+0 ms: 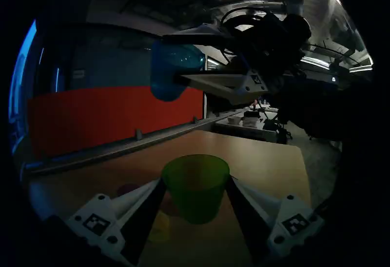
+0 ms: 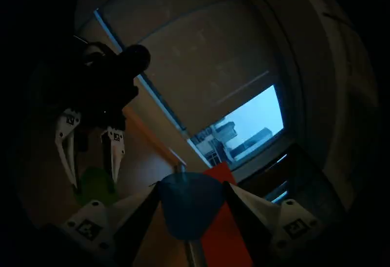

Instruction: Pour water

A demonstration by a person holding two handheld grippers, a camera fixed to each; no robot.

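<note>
Though the light is dim, the wooden worktop [image 1: 273,164] spreads across the lower middle of the left gripper view, with a red wall panel [image 1: 112,115] behind it at the left. At bottom centre the left gripper [image 1: 195,181] has its jaws closed partway on a green cup [image 1: 195,201], one finger against each side, the cup upright with its mouth open to the top. From the upper right the right gripper [image 1: 171,57] reaches in above it, jaws clamped on a blue cup [image 1: 168,79] held tilted over. In the right gripper view the blue cup sits at bottom centre and the green one at lower left. A small yellow piece [image 1: 159,225] lies on the worktop at lower left of the green cup — too dim to name.
</note>
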